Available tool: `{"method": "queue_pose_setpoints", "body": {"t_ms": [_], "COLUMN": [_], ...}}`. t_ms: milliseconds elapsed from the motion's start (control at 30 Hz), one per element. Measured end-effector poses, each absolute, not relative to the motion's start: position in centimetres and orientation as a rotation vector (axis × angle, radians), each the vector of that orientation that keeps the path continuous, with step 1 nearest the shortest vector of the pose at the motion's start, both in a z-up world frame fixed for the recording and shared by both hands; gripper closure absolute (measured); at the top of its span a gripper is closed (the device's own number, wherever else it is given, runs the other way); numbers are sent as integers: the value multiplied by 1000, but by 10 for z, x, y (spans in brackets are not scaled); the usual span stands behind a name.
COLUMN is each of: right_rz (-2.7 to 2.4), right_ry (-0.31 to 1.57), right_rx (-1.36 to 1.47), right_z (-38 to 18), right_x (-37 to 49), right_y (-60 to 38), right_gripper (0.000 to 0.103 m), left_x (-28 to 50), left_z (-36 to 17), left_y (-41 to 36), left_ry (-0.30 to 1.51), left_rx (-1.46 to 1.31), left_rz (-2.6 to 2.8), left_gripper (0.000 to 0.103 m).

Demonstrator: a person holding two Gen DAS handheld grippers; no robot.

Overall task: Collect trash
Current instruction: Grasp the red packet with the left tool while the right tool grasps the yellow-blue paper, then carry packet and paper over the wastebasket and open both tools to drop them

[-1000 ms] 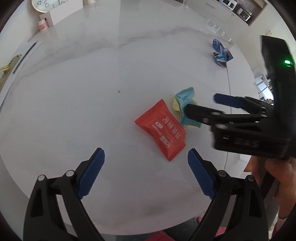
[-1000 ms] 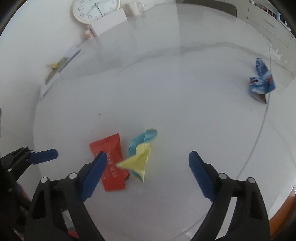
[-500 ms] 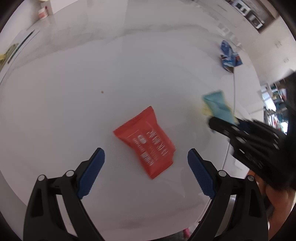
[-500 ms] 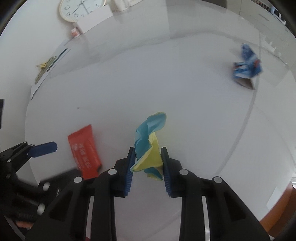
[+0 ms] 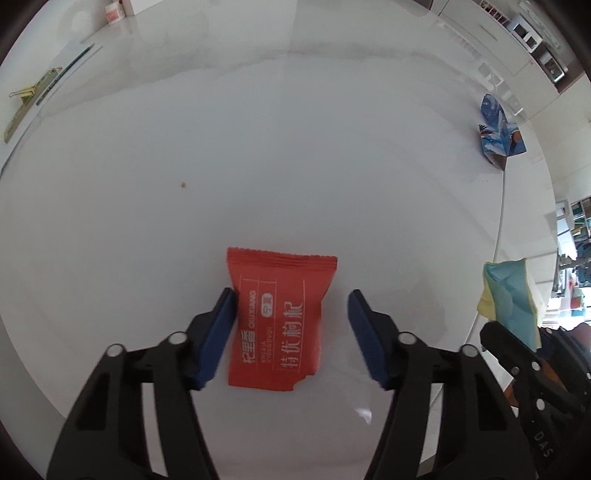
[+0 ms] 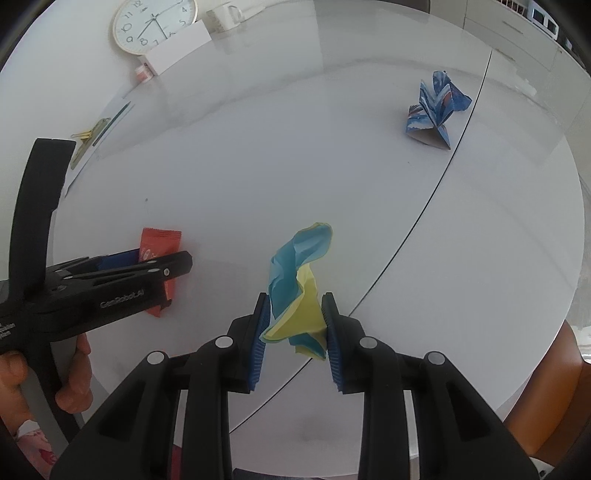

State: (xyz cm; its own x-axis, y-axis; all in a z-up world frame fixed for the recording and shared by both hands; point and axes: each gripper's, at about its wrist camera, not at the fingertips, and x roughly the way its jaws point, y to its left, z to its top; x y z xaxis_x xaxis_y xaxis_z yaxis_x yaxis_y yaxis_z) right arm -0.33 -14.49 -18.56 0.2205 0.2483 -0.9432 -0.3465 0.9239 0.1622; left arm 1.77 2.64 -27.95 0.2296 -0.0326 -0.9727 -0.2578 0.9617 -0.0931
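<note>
A red snack packet (image 5: 279, 317) lies flat on the white table (image 5: 295, 166). My left gripper (image 5: 290, 336) is open, its jaws either side of the packet, the left pad touching its edge. The packet also shows in the right wrist view (image 6: 159, 254), partly behind the left gripper. My right gripper (image 6: 295, 332) is shut on a crumpled blue and yellow wrapper (image 6: 297, 291) and holds it above the table; it also shows in the left wrist view (image 5: 511, 295). A crumpled blue printed wrapper (image 6: 436, 110) lies at the far right of the table.
A wall clock (image 6: 153, 24), a white box (image 6: 177, 51), a mug (image 6: 225, 16) and a small jar (image 6: 144, 72) stand at the table's far edge. Papers with a binder clip (image 6: 88, 136) lie far left. An orange chair (image 6: 554, 398) is at lower right.
My left gripper has come down over the red packet and narrowed around it. My right gripper, shut on the blue and yellow wrapper, has lifted it further off the table.
</note>
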Motion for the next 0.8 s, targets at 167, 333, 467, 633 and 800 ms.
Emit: {"method": "queue_pose_setpoints", "body": {"t_ms": [167, 333, 467, 633, 800], "right_rz": [427, 422, 410, 382, 322], "right_ry": [1276, 1267, 1255, 1227, 1195], "right_rx": [-85, -83, -70, -47, -32], "right_z": [-180, -176, -170, -152, -126], "right_x": [-7, -8, -15, -34, -74], "right_y": [-148, -150, -157, -175, -214], "right_gripper": [73, 73, 73, 73, 72], "left_x": [13, 5, -5, -18, -29], "left_z": [-275, -265, -250, -223, -201], "left_y": [32, 29, 20, -4, -45], "left_ry": [1328, 1298, 1270, 1248, 1230], "left_rx": [-268, -213, -161, -83, -2], "left_rz": [172, 158, 112, -8, -163], "left_gripper": [60, 64, 65, 65, 65]}}
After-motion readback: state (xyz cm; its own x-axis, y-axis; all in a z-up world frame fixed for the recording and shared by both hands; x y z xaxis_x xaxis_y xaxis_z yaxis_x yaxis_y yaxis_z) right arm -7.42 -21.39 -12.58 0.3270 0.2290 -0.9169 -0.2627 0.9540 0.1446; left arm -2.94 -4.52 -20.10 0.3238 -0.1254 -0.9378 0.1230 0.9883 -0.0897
